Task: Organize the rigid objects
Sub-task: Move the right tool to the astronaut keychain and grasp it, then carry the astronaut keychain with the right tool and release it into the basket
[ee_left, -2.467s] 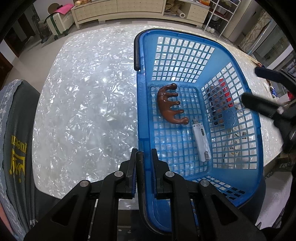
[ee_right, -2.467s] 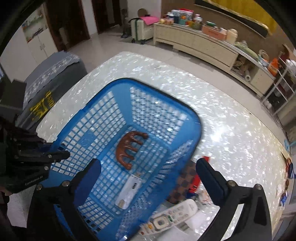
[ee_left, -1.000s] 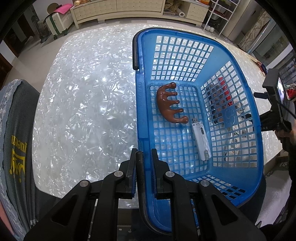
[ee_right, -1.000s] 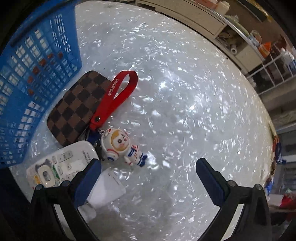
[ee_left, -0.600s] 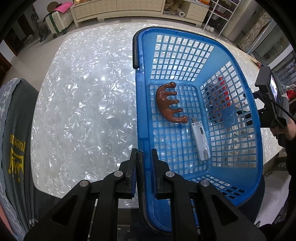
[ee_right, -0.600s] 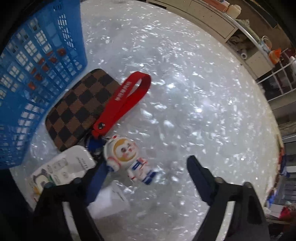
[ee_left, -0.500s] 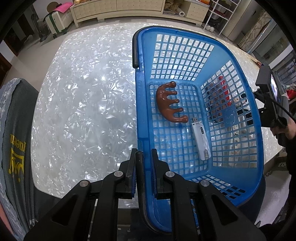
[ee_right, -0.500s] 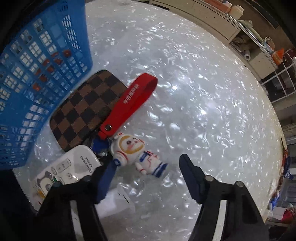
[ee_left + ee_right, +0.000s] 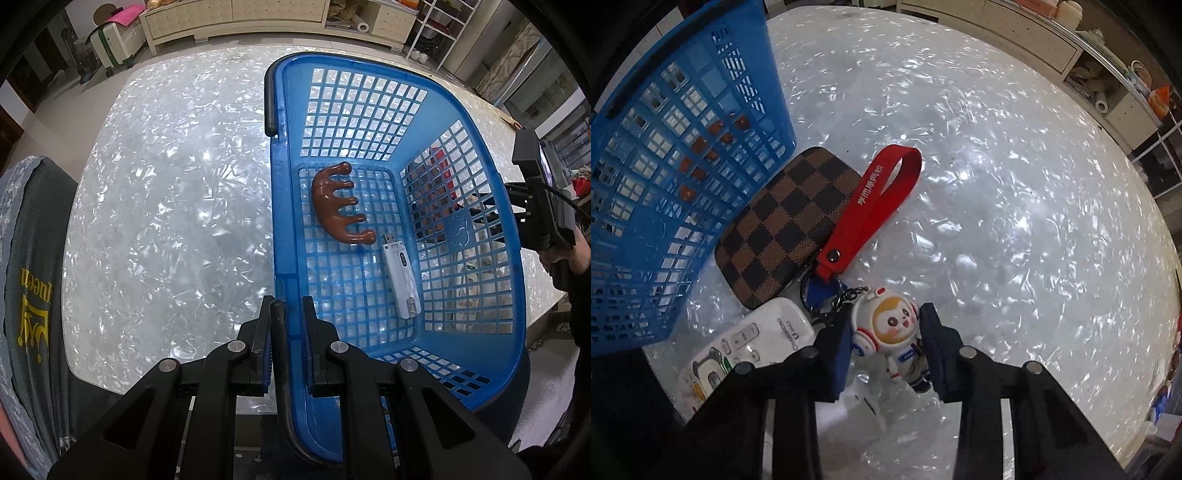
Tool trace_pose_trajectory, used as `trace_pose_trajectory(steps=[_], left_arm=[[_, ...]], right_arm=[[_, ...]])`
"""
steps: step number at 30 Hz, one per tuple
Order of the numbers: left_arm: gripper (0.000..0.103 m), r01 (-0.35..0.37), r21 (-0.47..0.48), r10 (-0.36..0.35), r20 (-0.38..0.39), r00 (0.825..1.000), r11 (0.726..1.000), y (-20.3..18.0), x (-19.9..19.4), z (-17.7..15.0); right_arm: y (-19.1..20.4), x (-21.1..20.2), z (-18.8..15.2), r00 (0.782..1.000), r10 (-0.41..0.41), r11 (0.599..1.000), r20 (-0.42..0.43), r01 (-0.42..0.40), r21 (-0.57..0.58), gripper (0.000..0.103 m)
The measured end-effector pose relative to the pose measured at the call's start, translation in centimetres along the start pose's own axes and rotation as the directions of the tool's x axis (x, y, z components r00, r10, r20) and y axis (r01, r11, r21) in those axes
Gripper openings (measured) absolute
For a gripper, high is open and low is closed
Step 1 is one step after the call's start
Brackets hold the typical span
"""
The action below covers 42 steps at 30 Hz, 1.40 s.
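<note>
My left gripper (image 9: 286, 317) is shut on the near rim of the blue basket (image 9: 275, 184). Inside the basket lie a brown wooden comb-shaped massager (image 9: 332, 199) and a white USB stick (image 9: 400, 275). In the right wrist view, my right gripper (image 9: 884, 323) points down at an astronaut keychain figure (image 9: 890, 336) on the table. Its jaws are closing, and both pads touch the figure's sides. A red strap (image 9: 871, 206) is joined to the figure by a ring and chain. The right gripper body (image 9: 535, 206) shows beyond the basket's right wall.
A brown checkered case (image 9: 783, 225) and a white remote (image 9: 753, 339) lie beside the basket wall (image 9: 665, 147), left of the figure. A clear plastic packet (image 9: 864, 402) lies under the gripper. The pearly white table (image 9: 997, 184) stretches right. A grey chair back (image 9: 26, 277) stands at the left.
My right gripper came down over the astronaut figure and its jaws closed from wide open onto the figure. The left gripper and the basket stayed still.
</note>
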State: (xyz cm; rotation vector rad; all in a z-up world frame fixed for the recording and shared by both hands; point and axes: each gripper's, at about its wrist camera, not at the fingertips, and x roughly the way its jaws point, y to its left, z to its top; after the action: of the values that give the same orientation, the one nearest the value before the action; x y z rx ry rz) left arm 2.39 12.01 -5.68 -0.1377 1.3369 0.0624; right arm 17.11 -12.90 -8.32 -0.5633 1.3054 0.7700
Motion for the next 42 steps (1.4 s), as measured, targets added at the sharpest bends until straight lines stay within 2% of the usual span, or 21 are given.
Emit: trace_pose_trajectory(steps=[5,13,23,29,33,40,42], left_arm=[[0.014,0.004,-0.016,-0.004,0.011,1.0,1.0,0.2,-0.3,0.0],[0.014,-0.009,-0.008,0.009,0.017,1.0,1.0,0.0,-0.9,-0.2],[0.014,-0.013,-0.006,0.013,0.016,1.0,1.0,0.0,-0.9,-0.1],[0.014,-0.014,-0.011,0.014,0.018,1.0,1.0,0.0,-0.9,-0.1],[0.014,-0.019,-0.007,0.019,0.017,1.0,1.0,-0.1,-0.9,-0.1],[0.014,-0.022,0.002,0.022,0.016,1.0,1.0,-0.3,-0.9,-0.1],[0.014,-0.021,0.004,0.021,0.015,1.0,1.0,-0.2,-0.9,-0.2]], right_arm=[[0.0,-1.4,-2.0,0.999,-0.048,0.998,0.021,0.047,0.039,0.033],[-2.0,-6.7,-4.8,0.986,-0.13,0.975,0.109,0.107,0.196,0.033],[-2.6,-14.8,-5.2,0.951,-0.2,0.959,0.237,0.14,0.248,0.033],[-1.1,-18.3,-4.6,0.924,-0.209,0.959,0.319,0.129,0.253,0.033],[0.1,-20.3,-3.8,0.916,-0.197,0.965,0.349,0.119,0.234,0.033],[3.2,-23.2,-1.6,0.882,-0.148,0.978,0.447,0.064,0.198,0.033],[4.2,-23.9,-0.8,0.878,-0.137,0.983,0.458,0.064,0.173,0.033]])
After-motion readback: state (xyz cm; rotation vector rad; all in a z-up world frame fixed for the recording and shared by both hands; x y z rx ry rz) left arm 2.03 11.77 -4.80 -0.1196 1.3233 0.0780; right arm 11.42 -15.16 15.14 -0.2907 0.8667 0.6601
